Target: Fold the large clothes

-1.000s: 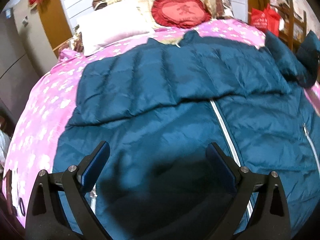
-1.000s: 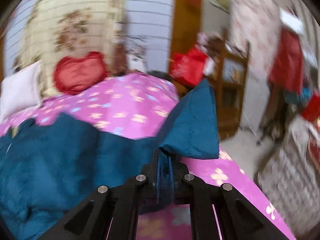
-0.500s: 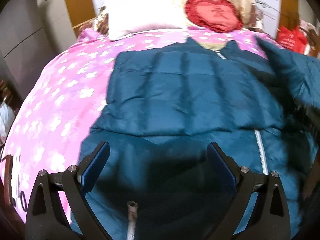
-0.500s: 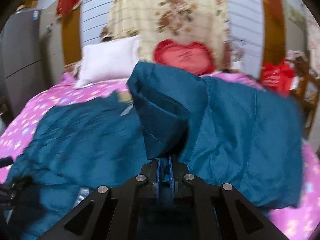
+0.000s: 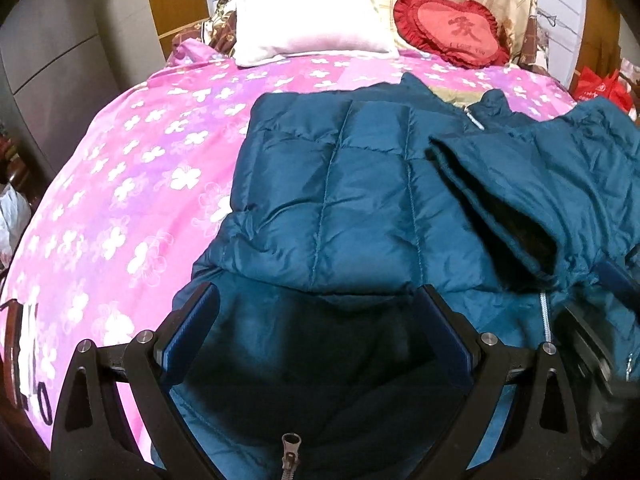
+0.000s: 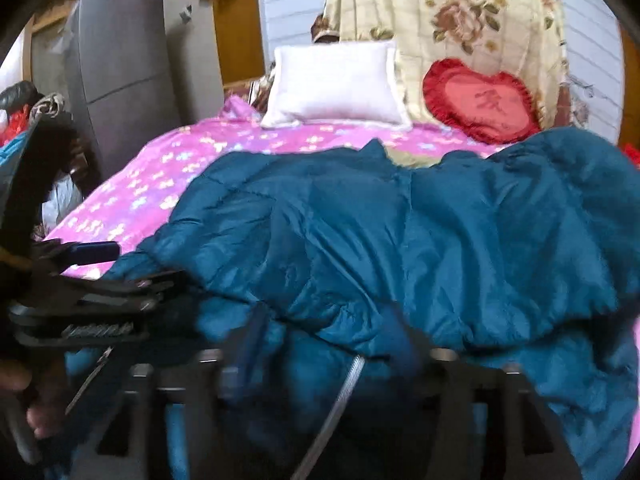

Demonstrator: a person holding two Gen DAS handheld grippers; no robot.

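Left wrist view: the left gripper [image 5: 316, 340], jaws wide and empty, hovers over a teal down jacket [image 5: 352, 200] mid-bed with both sleeves folded inward; right wrist view: the right gripper [image 6: 324, 344], jaws just opened, nothing held, the lengthwise folds remaining.

My red heart-shaped cushion [image 5: 450, 26] bore one large Chinese character. The small writing beneath it was too blurred to read.

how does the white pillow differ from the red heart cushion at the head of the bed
The white pillow is rectangular, plain and smooth-edged; the red heart cushion is heart-shaped, frilled at the rim and carries a character on its face. The pillow sits further left. Both lean at the head of the pink floral bedspread.
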